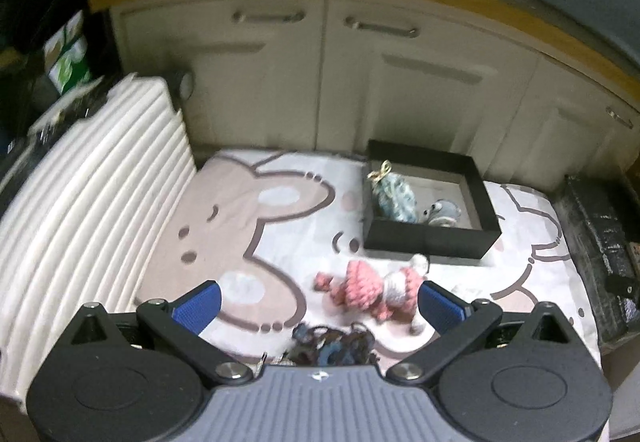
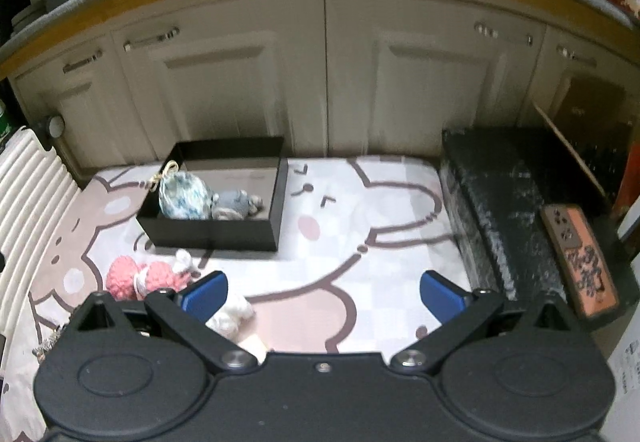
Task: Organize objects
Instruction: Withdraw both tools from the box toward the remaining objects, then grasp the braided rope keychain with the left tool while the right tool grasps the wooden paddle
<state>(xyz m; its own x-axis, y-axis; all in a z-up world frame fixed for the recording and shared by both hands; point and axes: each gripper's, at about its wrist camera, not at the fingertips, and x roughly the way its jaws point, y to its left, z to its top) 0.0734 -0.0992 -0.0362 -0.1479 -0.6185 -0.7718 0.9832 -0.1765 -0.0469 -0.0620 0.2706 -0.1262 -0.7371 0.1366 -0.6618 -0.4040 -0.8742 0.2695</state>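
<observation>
Nearest the left wrist camera, a dark tangle of cords lies on the cartoon-print mat, just ahead of the left claw. Left claw stands wide open, empty, blue pads apart over the mat. A pink and white crocheted doll lies on the mat between the pads' line and the black box, close to the right pad; contact cannot be confirmed. Inside the box, against its left side, sit a blue-white knitted pouch with a cream bow and, just beside it, a small grey knitted toy. Right claw is likewise wide open and empty, over bare mat to the right of the doll. Box sits near the cream cabinet doors. A ribbed white case borders the mat's left; a phone in an orange case rests on a black ledge at right.
</observation>
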